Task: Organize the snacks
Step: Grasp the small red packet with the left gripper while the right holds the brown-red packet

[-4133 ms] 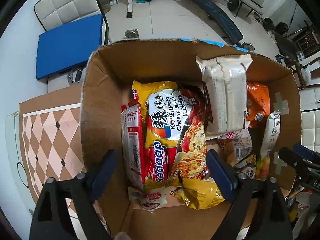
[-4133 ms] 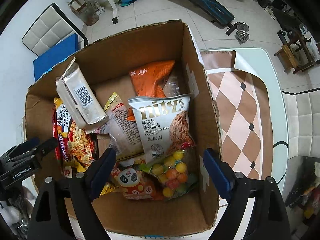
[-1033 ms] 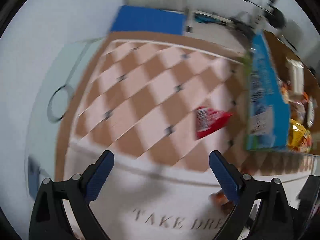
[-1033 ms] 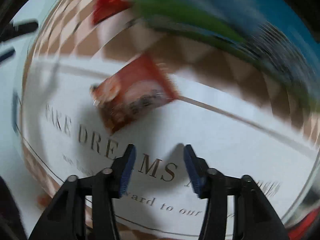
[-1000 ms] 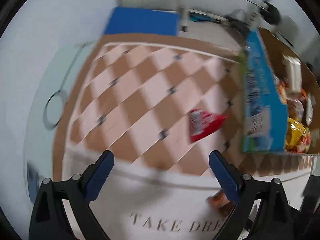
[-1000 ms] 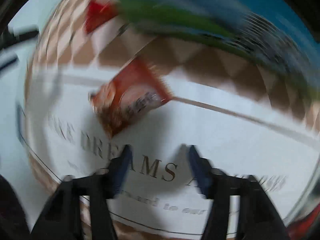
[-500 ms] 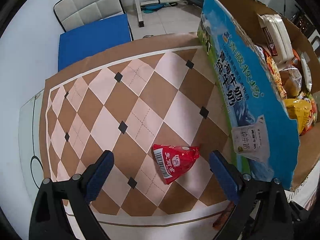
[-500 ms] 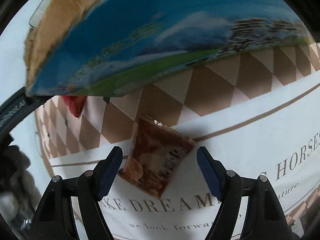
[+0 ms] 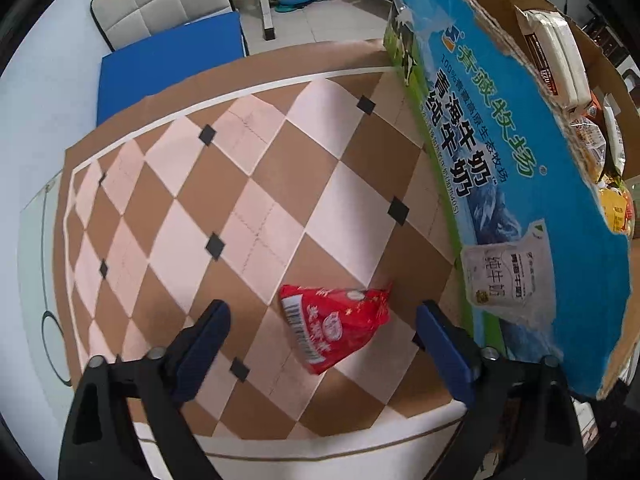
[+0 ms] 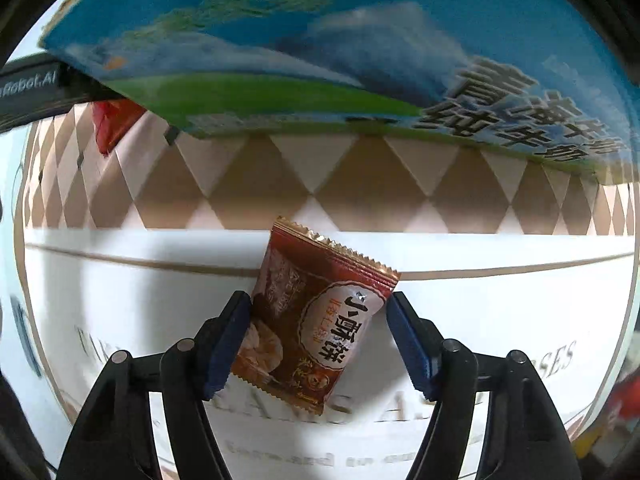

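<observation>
Left gripper (image 9: pixel 320 334) points straight down over the checkered mat (image 9: pixel 248 200), jaws closing, still spread; red snack packet (image 9: pixel 334 326) lies flat between them, neither pad touching it. Blue milk carton box (image 9: pixel 500 168) stands at 2 o'clock of the packet, just beside it, open top showing more snacks (image 9: pixel 560 64) inside. Right gripper (image 10: pixel 318 340) also points down, jaws closing around a brown snack packet (image 10: pixel 316 320) lying on the white cloth with lettering (image 10: pixel 120 300). Left pad (image 10: pixel 226 344) sits against the packet's edge; right pad (image 10: pixel 406 344) looks just clear of it, contact unclear. Box wall fills 12 o'clock of that view; the red packet shows at 10 o'clock.
</observation>
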Action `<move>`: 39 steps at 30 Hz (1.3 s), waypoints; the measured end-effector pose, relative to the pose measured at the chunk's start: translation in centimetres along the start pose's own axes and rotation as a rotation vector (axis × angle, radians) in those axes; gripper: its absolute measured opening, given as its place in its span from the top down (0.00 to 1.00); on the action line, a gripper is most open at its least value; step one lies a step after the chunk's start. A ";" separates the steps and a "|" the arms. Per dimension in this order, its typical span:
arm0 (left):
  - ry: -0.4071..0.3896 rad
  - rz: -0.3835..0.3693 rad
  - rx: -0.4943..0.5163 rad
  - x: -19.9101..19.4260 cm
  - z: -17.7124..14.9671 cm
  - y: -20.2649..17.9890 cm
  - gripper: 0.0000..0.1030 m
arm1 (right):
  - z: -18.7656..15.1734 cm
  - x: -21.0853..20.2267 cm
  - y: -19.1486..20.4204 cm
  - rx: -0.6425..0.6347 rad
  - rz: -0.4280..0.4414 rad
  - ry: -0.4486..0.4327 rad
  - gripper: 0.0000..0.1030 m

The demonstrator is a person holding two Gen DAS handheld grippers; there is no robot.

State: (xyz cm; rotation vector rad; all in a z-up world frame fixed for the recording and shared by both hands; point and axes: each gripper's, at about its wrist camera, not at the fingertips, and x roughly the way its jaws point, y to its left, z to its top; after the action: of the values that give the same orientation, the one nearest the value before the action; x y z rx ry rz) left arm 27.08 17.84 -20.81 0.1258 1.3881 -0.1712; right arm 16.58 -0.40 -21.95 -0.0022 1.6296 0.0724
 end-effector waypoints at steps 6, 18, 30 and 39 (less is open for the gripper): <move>0.021 -0.031 -0.055 0.9 -0.7 0.8 0.53 | -0.4 0.0 -1.6 -0.022 0.002 0.012 0.34; 0.093 -0.104 -0.222 -0.6 -12.6 -3.3 0.53 | -5.4 0.4 -6.8 -0.071 0.007 0.076 0.35; 0.139 -0.115 -0.330 -0.3 -17.8 -6.3 0.50 | -4.0 1.4 -6.0 -0.003 0.050 0.148 0.32; 0.162 -0.068 -0.267 2.0 -17.2 -7.2 0.42 | -3.0 1.3 -13.1 0.262 0.195 0.213 0.28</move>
State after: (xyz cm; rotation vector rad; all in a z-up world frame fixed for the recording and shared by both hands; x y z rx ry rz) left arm 9.46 13.96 -25.75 -0.1317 1.5647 -0.0311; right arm 14.14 -13.56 -23.63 0.3616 1.8378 0.0076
